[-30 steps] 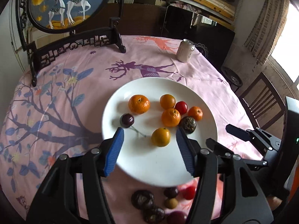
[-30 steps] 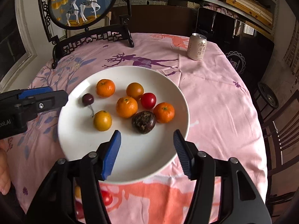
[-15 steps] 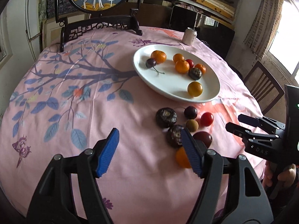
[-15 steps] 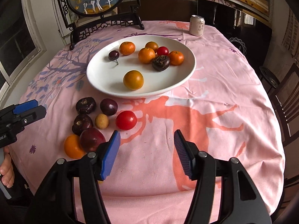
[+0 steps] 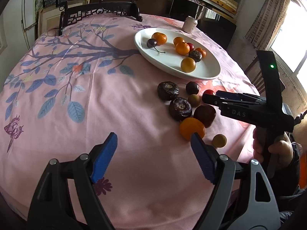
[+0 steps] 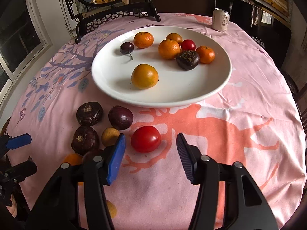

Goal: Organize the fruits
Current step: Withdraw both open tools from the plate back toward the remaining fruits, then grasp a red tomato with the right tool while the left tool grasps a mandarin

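Right gripper (image 6: 150,147), jaws released, frames the red tomato (image 6: 145,139) on the tablecloth (image 6: 239,126) at the white plate's (image 6: 216,88) six o'clock; left gripper (image 5: 153,153) hangs released over bare cloth.

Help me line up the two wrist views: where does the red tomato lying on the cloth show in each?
Left wrist: the tomato sits right of centre, just below the plate, half hidden behind the right gripper.
Right wrist: the tomato lies low and central, between the fingers of the right gripper, which is open.
Shared landmark: the can beyond the plate.
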Demonstrator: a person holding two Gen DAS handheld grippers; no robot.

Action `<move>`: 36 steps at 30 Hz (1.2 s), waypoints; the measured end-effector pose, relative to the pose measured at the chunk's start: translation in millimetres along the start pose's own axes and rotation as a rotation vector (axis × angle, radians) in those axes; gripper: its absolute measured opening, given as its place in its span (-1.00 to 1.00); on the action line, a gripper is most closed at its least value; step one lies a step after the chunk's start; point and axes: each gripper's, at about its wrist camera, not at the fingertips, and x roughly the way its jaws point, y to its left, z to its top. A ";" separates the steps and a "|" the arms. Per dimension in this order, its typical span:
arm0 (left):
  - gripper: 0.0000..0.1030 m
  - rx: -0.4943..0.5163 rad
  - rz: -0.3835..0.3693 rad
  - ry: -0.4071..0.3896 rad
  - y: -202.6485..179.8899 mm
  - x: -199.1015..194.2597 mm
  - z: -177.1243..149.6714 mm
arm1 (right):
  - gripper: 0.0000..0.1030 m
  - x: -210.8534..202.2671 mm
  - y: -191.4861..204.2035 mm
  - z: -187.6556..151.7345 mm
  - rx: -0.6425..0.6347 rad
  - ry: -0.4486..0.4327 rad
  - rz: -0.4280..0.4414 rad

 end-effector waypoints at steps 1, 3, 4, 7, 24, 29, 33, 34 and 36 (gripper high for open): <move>0.57 0.011 -0.006 0.004 -3.1 1.0 -0.3 | -0.14 4.7 0.6 1.3 0.000 0.008 0.014; 0.57 0.033 -0.019 0.019 -10.7 4.6 -1.2 | -0.37 8.2 3.8 2.3 -0.013 0.006 0.001; 0.57 0.045 -0.024 0.028 -14.8 7.2 -2.1 | -0.37 6.3 3.9 2.4 -0.009 0.010 0.008; 0.57 0.069 -0.040 0.059 -24.6 16.2 -3.3 | -0.37 -11.7 -3.0 -0.4 0.025 -0.021 0.010; -0.08 0.136 0.044 0.120 -62.5 60.5 5.1 | -0.37 -55.2 -50.1 -40.0 0.169 -0.057 0.044; -0.22 0.099 0.000 0.122 -56.7 55.8 8.5 | -0.37 -63.7 -48.8 -39.8 0.168 -0.076 0.052; -0.22 0.098 -0.009 0.078 -54.5 40.5 9.5 | -0.37 -68.0 -45.2 -38.5 0.158 -0.084 0.049; -0.22 0.096 -0.013 0.069 -53.7 36.7 10.1 | -0.37 -68.9 -43.7 -37.9 0.155 -0.086 0.048; -0.22 0.089 -0.017 0.054 -51.3 29.9 11.8 | -0.37 -70.1 -40.7 -36.8 0.147 -0.087 0.046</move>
